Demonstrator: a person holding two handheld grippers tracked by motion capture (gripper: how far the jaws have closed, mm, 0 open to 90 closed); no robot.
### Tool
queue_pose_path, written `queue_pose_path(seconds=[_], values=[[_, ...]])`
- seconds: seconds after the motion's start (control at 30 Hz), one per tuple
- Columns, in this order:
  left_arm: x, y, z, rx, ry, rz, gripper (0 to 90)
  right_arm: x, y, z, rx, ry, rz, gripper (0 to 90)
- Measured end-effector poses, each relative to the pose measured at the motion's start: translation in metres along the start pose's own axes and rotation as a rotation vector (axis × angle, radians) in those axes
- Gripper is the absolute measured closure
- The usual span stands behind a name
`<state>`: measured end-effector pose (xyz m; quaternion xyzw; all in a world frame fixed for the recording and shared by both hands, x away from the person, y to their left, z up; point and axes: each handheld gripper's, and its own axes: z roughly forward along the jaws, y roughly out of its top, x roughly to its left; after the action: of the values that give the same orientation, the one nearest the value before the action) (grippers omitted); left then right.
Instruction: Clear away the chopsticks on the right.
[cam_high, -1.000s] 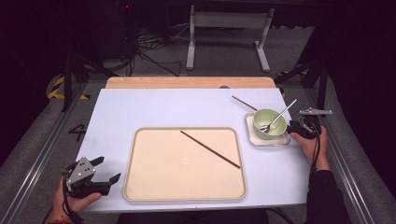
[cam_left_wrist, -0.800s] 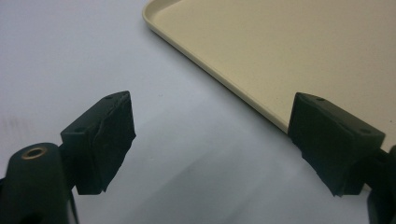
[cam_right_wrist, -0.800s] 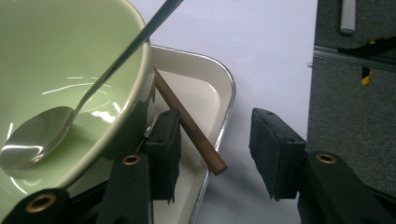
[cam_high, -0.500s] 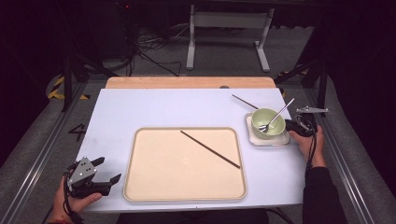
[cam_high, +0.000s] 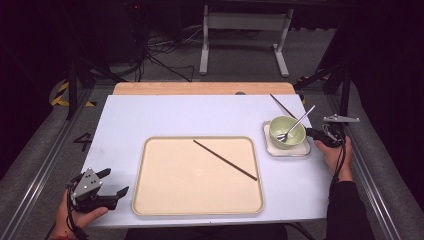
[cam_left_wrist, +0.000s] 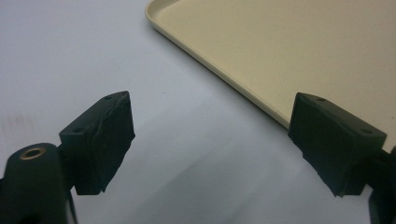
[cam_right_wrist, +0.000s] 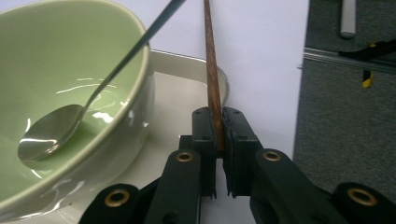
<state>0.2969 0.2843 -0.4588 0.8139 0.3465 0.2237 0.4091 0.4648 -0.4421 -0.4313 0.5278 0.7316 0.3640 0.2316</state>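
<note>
Right gripper clamps a chopstick beside the green bowl

At the near left corner of the counter (cam_high: 150, 115), the left gripper (cam_left_wrist: 210, 144) rests with its jaws wide and nothing between them, just beside the tan tray's (cam_left_wrist: 224, 70) rim. One chopstick (cam_high: 225, 160) lies slantwise on that tray. Farther off at the right edge, the right gripper (cam_right_wrist: 218, 140) has just been closing its jaws, which now pinch the near end of a second chopstick (cam_right_wrist: 211, 65); this stick runs away from the gripper past the small white dish (cam_right_wrist: 187, 93). On that dish stands the green bowl (cam_right_wrist: 51, 56) with a spoon (cam_right_wrist: 60, 128) in it, just left of the gripper. No writing can be read.
</note>
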Motion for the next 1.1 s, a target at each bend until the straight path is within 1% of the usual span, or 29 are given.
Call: queue_pose_path(seconds=[0.1, 0.13, 0.17, 0.2, 0.23, 0.3, 0.33, 0.43, 0.5, 0.53, 0.6, 0.67, 0.77, 0.87, 1.0, 1.1], values=[[0.001, 0.000, 0.000, 0.001, 0.005, 0.000, 15.3, -0.004, -0.004, -0.006, -0.021, -0.015, 0.028, 84.6], [0.000, 0.000, -0.001, 0.000, 0.004, 0.001, 15.3, -0.005, -0.005, -0.008, -0.034, -0.023, 0.039, 84.6], [0.000, 0.000, -0.001, -0.002, 0.004, 0.002, 15.3, -0.007, -0.006, -0.011, -0.048, -0.021, 0.049, 84.6], [0.000, 0.000, -0.001, -0.002, 0.002, 0.006, 15.3, -0.008, -0.006, -0.015, -0.058, -0.031, 0.052, 84.6], [0.000, 0.000, -0.002, -0.003, 0.003, 0.005, 15.3, -0.009, -0.006, -0.020, -0.077, -0.046, 0.052, 84.7], [0.000, -0.001, -0.003, -0.006, 0.006, 0.003, 15.3, -0.011, -0.005, -0.031, -0.124, -0.050, 0.062, 84.6], [0.000, -0.001, -0.003, -0.009, 0.005, 0.002, 15.3, -0.012, -0.004, -0.036, -0.144, -0.060, 0.065, 84.6], [0.000, -0.001, -0.003, -0.009, 0.006, 0.005, 15.3, -0.012, 0.000, -0.051, -0.191, -0.087, 0.068, 84.7], [-0.001, -0.001, -0.004, -0.010, 0.003, 0.004, 15.3, -0.010, 0.002, -0.059, -0.227, -0.083, 0.078, 84.7], [-0.001, -0.001, -0.004, -0.010, 0.003, 0.004, 15.3, -0.009, 0.004, -0.062, -0.236, -0.084, 0.071, 84.7], [-0.001, -0.001, -0.004, -0.011, 0.002, 0.004, 15.3, -0.004, 0.008, -0.069, -0.262, -0.082, 0.056, 84.7], [-0.001, -0.001, -0.003, -0.012, 0.001, 0.008, 15.3, 0.001, 0.012, -0.074, -0.283, -0.068, 0.051, 84.7], [-0.002, 0.000, -0.004, -0.013, 0.003, 0.011, 15.3, 0.011, 0.017, -0.084, -0.314, -0.047, 0.026, 84.6], [-0.003, 0.000, -0.005, -0.016, 0.002, 0.013, 15.3, 0.024, 0.021, -0.096, -0.344, -0.019, -0.005, 84.7], [-0.002, -0.001, -0.007, -0.023, 0.003, 0.014, 15.3, 0.042, 0.024, -0.108, -0.365, 0.015, -0.052, 84.7], [-0.002, -0.001, -0.008, -0.028, 0.007, 0.013, 15.3, 0.058, 0.026, -0.117, -0.382, 0.055, -0.086, 84.6]])
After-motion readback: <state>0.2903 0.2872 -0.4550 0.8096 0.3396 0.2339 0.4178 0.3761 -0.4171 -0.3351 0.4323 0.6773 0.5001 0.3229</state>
